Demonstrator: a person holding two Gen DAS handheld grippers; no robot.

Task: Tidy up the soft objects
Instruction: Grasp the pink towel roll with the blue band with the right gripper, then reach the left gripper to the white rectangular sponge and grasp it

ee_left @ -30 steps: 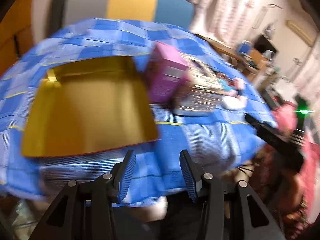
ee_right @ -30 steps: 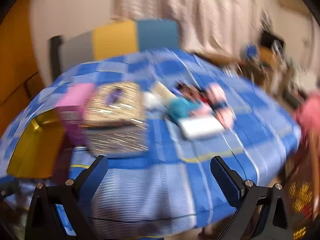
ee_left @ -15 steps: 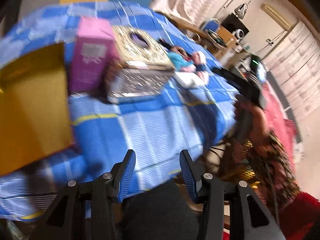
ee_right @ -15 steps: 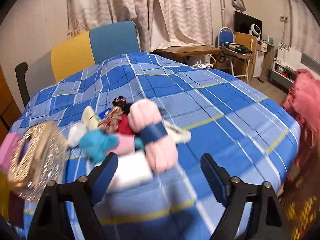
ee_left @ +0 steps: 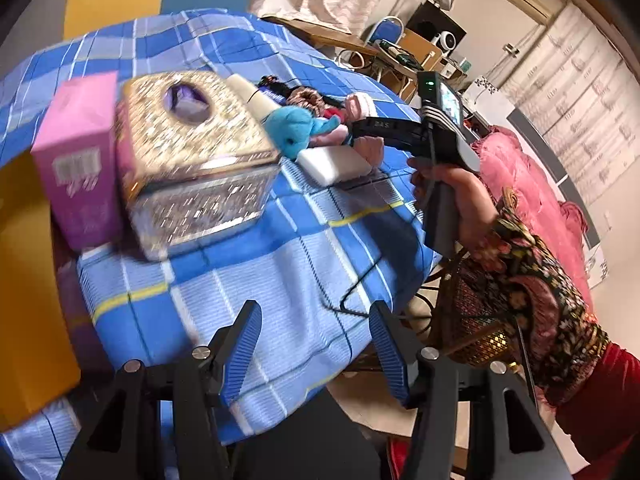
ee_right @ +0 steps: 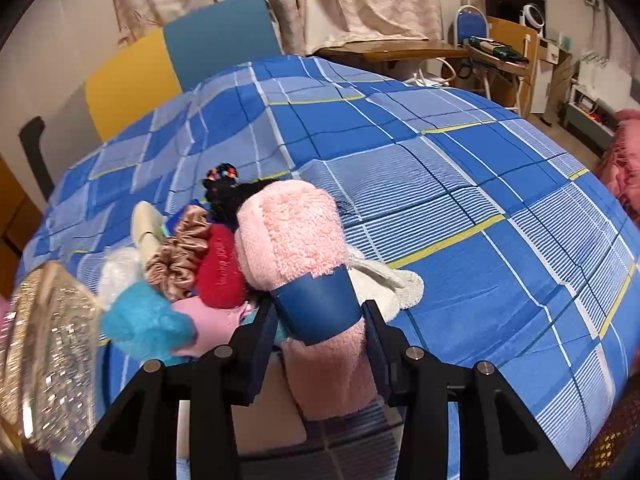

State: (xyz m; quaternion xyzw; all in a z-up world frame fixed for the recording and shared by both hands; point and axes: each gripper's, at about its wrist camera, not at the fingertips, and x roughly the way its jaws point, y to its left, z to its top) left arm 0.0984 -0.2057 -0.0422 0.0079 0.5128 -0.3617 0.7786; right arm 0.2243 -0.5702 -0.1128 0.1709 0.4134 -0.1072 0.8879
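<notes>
On the far left of the counter [ee_left: 304, 240], which is draped in a blue checked cloth, a gold-coloured box [ee_left: 28, 300] lies partly out of frame. Next to it stands a pink carton [ee_left: 80, 160], touching a glittering tissue box [ee_left: 192, 152].

To the right of the tissue box lies the heap of soft things: a turquoise plush toy [ee_right: 140, 324], a white fluffy piece [ee_right: 118, 272], a tan satin scrunchie [ee_right: 180, 256], a red plush piece [ee_right: 220, 268], a black knitted item [ee_right: 224, 192] and a flat cream cloth [ee_right: 396, 284], all crowded together and touching. A white block [ee_left: 336, 164] rests at the near edge of the heap.

The left tool [ee_left: 316, 344] hangs over the near edge of the counter. Its jaws have just been opening and stand apart with nothing between them.

The right tool [ee_right: 320, 320], held in a hand [ee_left: 456, 196] with a patterned sleeve [ee_left: 532, 304], is at the heap. Its jaws have just been closing and now sit against both sides of the rolled pink towel [ee_right: 292, 232], at its blue paper band [ee_right: 320, 304]. The towel lies on top of the pile, pointing away from the tool.

Farther right, a pink blanket [ee_left: 520, 176] lies beyond the counter.
</notes>
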